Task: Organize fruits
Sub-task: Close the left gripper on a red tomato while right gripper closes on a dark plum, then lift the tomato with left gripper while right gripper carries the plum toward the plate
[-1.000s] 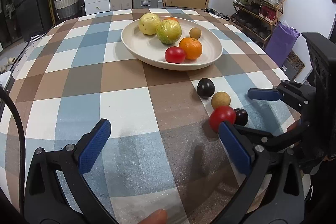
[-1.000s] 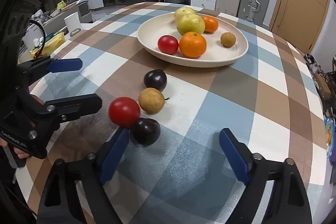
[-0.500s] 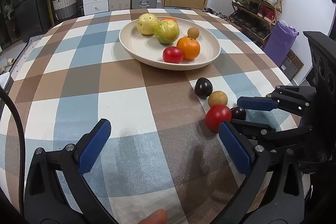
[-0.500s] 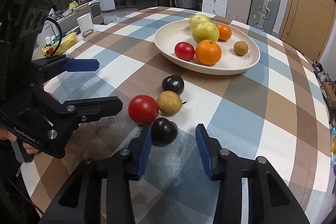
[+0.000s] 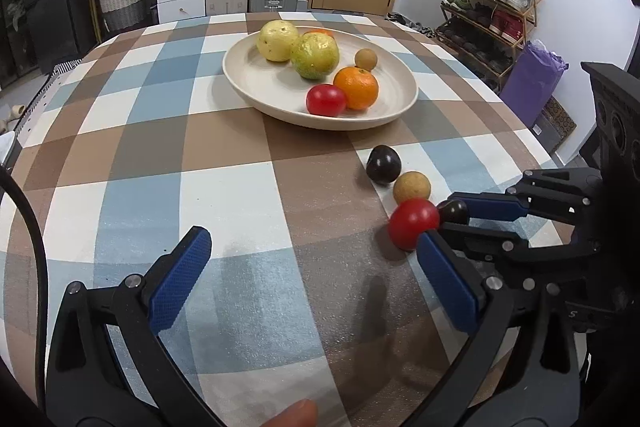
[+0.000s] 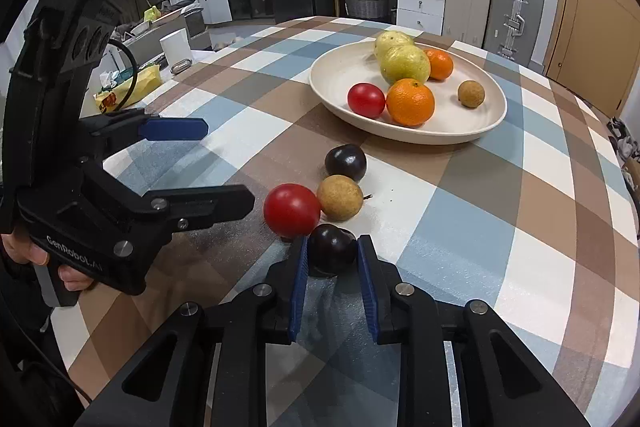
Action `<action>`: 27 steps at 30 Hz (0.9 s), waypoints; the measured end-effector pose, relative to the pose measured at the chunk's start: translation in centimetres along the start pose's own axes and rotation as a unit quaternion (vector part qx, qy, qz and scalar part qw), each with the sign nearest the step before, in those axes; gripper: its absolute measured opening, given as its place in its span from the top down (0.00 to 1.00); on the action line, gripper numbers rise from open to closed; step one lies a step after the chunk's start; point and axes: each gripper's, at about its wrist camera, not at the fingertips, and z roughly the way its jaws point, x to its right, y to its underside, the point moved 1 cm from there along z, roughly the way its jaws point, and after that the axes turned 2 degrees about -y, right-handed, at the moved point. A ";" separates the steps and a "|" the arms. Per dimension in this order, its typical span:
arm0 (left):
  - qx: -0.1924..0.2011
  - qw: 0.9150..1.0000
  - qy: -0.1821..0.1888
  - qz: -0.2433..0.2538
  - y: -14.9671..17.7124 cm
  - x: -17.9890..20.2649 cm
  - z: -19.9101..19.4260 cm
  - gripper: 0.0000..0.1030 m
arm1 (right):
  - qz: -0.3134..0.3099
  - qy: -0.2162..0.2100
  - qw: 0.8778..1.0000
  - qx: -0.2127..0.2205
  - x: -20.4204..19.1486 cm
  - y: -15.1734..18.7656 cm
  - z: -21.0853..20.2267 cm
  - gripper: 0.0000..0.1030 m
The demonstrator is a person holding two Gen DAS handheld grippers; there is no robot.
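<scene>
Right wrist view: the checked-cloth counter (image 6: 500, 211) carries a cream oval plate (image 6: 486, 125) of fruit toward its far side. Nearer its middle, the right gripper (image 6: 331, 259) is clenched on a small dark round plum (image 6: 333, 247), touching a red tomato (image 6: 291, 209). The left gripper (image 5: 308, 275) hangs released. Likely smooth, light, bruisable: hold it gently across its widest part.

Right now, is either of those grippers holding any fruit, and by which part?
The right gripper clamps the nearest dark plum across its two sides, on the tablecloth. The left gripper holds nothing.
</scene>
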 end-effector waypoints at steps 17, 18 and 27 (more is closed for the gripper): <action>-0.028 0.999 0.019 0.020 0.2 3.2 1.5 0.18 | 0.036 0.025 0.999 0.016 2.9 -0.1 -1.2 0.76; -0.027 0.999 0.020 0.023 0.2 3.3 1.5 0.19 | 0.036 0.024 0.999 0.016 2.9 -0.1 -1.2 0.76; -0.026 0.998 0.044 0.038 0.1 4.3 1.4 0.40 | 0.034 0.020 0.999 0.016 2.7 -0.2 -1.4 0.76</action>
